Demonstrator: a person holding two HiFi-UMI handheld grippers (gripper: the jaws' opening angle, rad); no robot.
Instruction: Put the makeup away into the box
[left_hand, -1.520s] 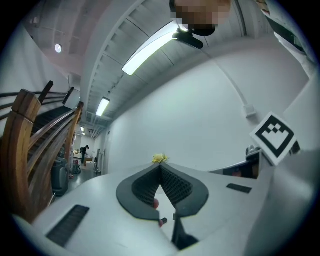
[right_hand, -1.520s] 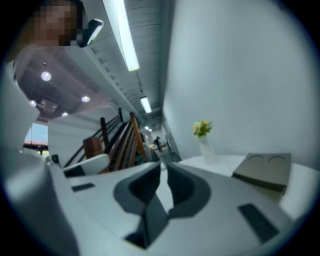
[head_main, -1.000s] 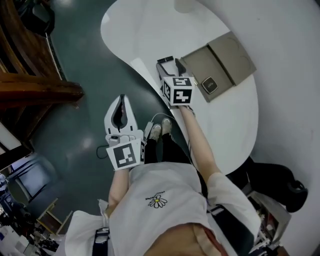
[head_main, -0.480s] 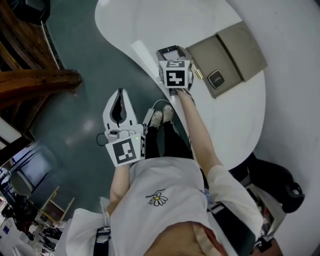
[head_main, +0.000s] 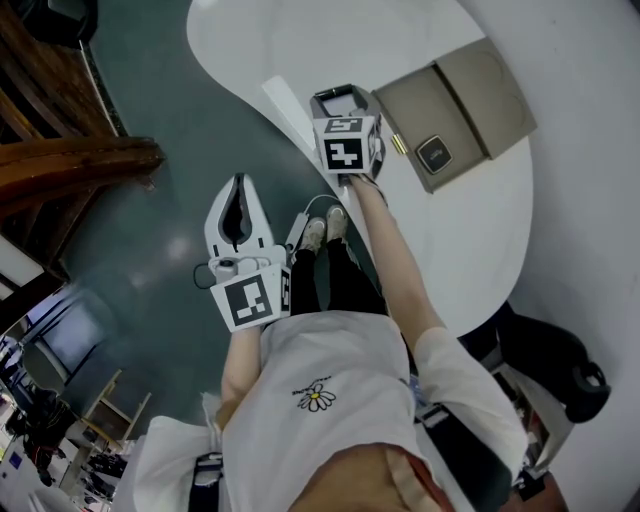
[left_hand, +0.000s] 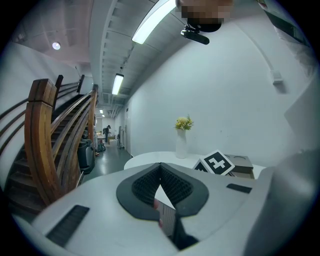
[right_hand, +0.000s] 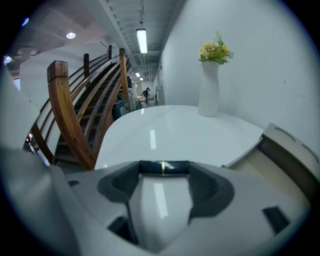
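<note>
L gripper (left_hand: 160, 166) idle, R gripper (right_hand: 163, 173) has a tube (right_hand: 175, 168) at the bench (right_hand: 165, 127) edge.
Nearest me, L gripper hangs off the bench over the floor (head_main: 150, 210), fingers closed tip to tip, nothing gripped as far as I can see. Further out, R gripper is over the bench edge, fingers part open and clamped on the tube: dark w/ gold band, held crosswise at the tips. Box (head_main: 490, 85) lies open on the bench just right of R gripper, compact (head_main: 437, 154) inside; tube not in it yet. Beyond, vase (right_hand: 208, 92) w/ yellow flowers at the bench's far end, wood stairs (right_hand: 75, 115) to the left.
</note>
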